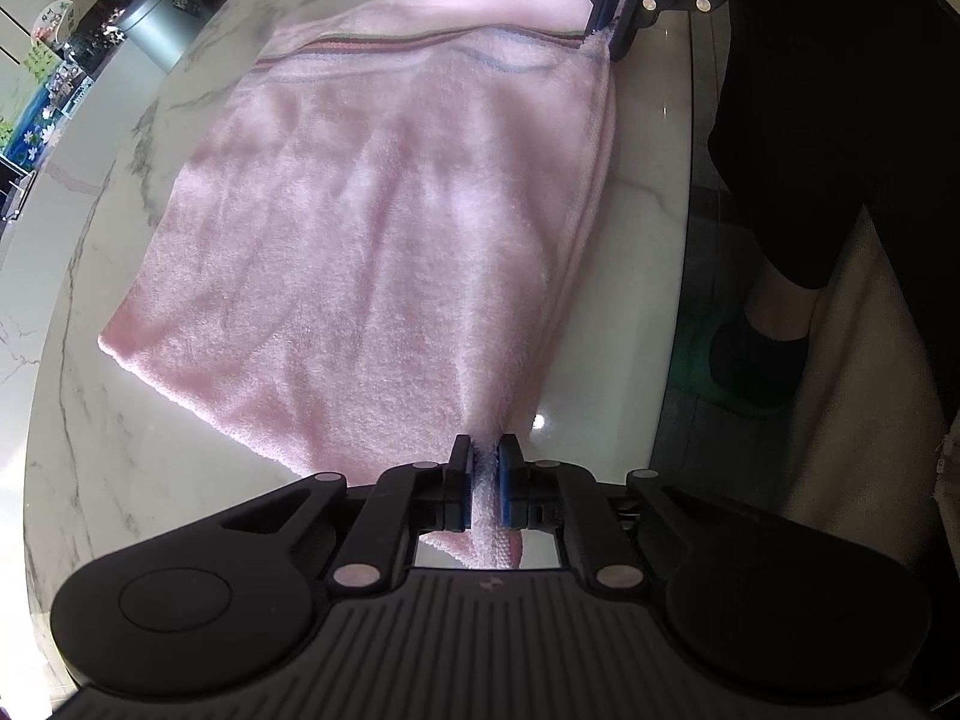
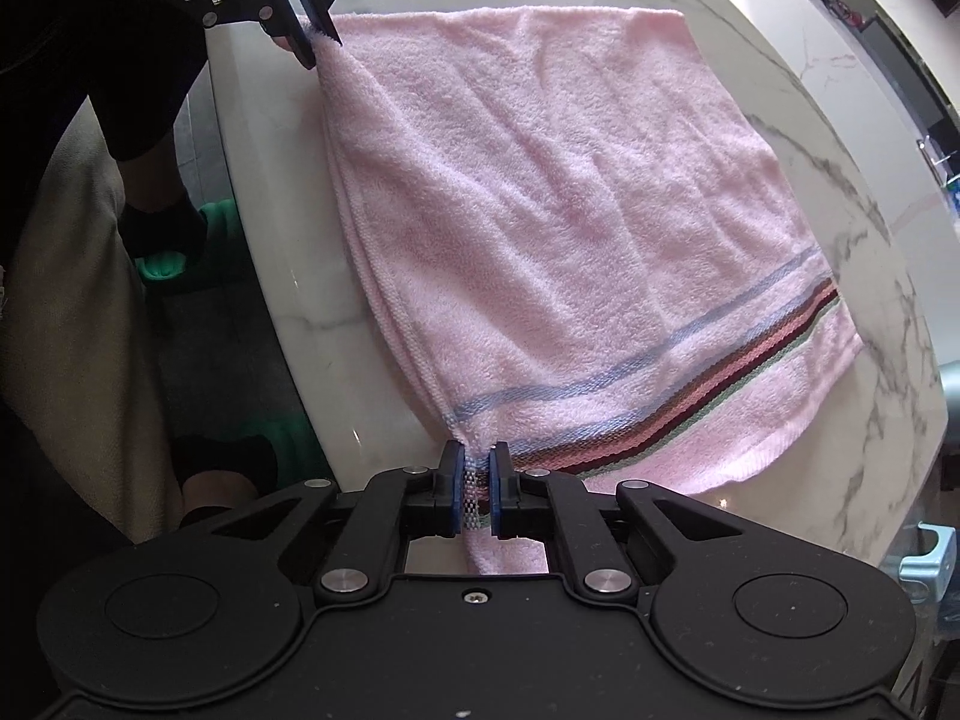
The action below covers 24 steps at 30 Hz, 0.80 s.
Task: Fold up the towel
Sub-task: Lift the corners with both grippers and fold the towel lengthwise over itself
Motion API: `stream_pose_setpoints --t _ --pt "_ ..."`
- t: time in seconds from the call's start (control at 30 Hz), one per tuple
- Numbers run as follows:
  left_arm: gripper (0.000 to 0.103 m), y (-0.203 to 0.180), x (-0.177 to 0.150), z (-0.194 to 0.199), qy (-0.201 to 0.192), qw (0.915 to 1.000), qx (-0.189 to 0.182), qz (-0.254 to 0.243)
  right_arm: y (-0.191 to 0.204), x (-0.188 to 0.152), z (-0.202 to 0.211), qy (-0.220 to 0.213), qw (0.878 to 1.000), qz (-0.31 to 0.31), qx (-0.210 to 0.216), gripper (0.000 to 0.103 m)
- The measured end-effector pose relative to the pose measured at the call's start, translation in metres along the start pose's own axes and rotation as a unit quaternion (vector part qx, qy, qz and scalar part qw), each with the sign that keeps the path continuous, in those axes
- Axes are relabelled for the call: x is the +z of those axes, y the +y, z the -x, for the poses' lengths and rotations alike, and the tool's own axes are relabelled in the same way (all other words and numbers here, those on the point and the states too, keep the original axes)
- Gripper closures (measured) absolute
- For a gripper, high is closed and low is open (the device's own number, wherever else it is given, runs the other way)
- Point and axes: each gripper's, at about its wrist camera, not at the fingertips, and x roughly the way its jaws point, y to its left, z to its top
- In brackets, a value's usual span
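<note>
A pink towel with a striped band lies folded on a white marble table. My left gripper is shut on the plain near corner of the towel. My right gripper is shut on the striped corner of the towel. Each gripper also shows in the other's view, pinching the far corner: the right one in the left wrist view, the left one in the right wrist view. Both held corners lie along the table edge nearest the person, slightly raised.
The marble table's rounded edge runs beside the held towel edge. The person's legs and green slippers stand just past it. A grey cylindrical planter stands beyond the far side. A light blue object sits low right.
</note>
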Motion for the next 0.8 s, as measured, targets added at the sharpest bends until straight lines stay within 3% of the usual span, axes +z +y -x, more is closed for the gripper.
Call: stream_pose_setpoints --t 0.43,0.8 --pt "0.096 -0.002 -0.005 0.033 -0.006 0.9997 0.021 -0.008 0.02 0.006 0.056 -0.026 0.999 0.022 -0.021 0.097" --pt "0.096 0.026 0.009 0.052 -0.022 0.9978 0.063 -0.001 -0.003 0.023 0.092 -0.045 0.996 0.041 -0.06 0.097"
